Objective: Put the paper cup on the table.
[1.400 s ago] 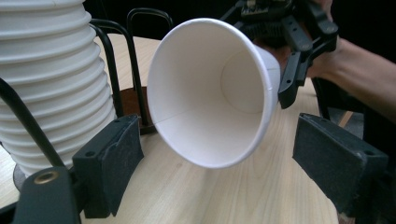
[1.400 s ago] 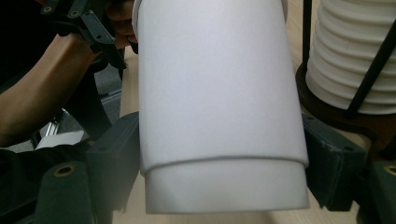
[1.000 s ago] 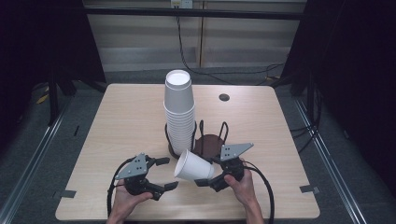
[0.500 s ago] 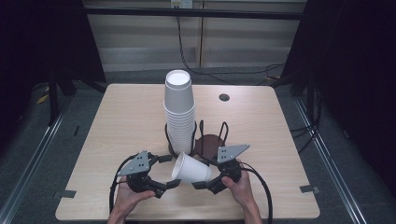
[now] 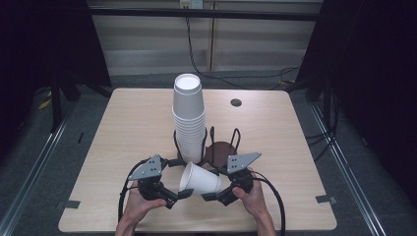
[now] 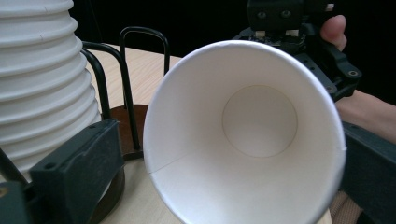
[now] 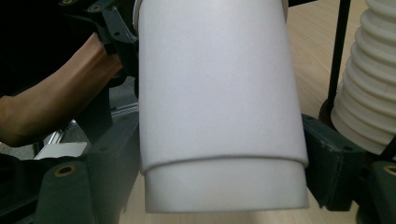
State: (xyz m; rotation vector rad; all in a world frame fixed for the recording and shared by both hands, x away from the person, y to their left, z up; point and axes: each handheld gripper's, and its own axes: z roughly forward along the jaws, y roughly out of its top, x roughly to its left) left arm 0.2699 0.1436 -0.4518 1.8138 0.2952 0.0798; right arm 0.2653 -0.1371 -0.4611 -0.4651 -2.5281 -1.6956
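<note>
White paper cup (image 5: pixel 199 179) lies sideways, clamped by right gripper (image 5: pixel 212 195); left gripper (image 5: pixel 178 197) jaws just spread

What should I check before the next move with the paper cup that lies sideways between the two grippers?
1. Right gripper grips the paper cup near its base: ok, its jaws press on both sides.
2. Left gripper is free of the cup: ok, its jaws have just been opening and stand wide beside the rim.
3. Cup rim is not crushed: ok, it looks round in the left gripper view.
4. Only one cup is held: cannot tell; a step near the base may be a second, nested cup.
5. Cup stack stands upright in the wire holder: ok.
</note>
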